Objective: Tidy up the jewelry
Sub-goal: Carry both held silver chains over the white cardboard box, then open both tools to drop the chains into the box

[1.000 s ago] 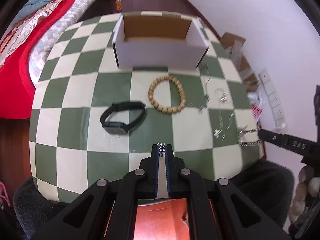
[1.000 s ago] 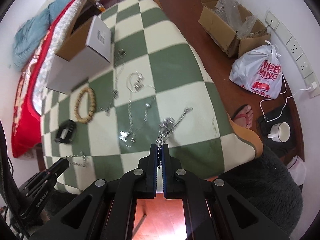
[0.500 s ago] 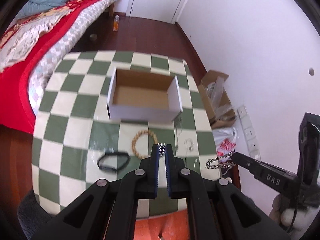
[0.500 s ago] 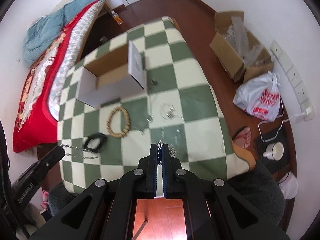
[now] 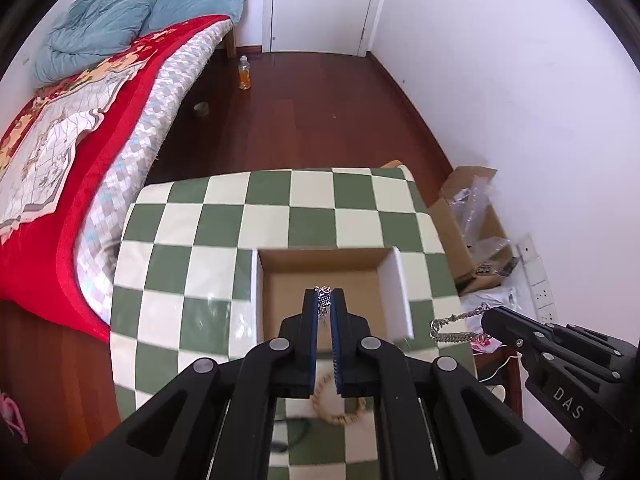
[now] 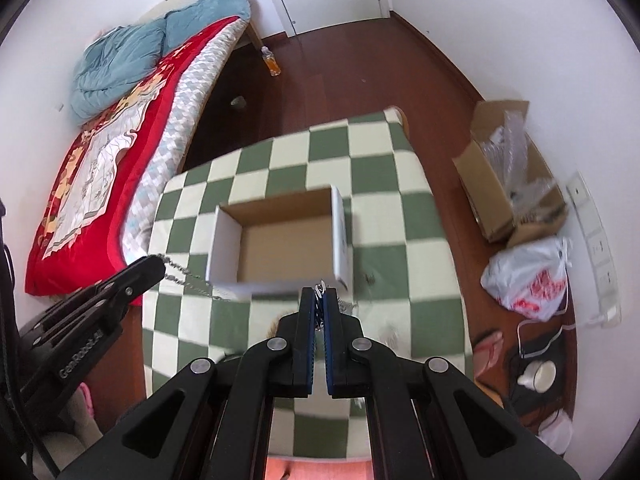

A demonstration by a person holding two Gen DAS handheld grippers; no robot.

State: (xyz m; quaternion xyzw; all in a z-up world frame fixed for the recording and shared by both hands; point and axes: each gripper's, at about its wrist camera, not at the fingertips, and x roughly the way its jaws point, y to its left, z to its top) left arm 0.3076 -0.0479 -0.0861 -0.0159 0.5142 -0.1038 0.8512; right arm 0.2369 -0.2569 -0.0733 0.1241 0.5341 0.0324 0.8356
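Bed fills the upper left of both views, bare wood floor runs up the middle to the door. Checkered table sits centre frame, its left edge just beside the bed, right edge near a carton on the floor. Open box on the table, nothing visible inside it, walls upright. In my left view, left gripper hangs over the box, fingers clamped on a silver chain. Right gripper sits at the box's near edge, fingers clamped on a second chain; it dangles outside the box's right wall in the left view. Bead bracelet on the table, low centre, partly hidden by my fingers.
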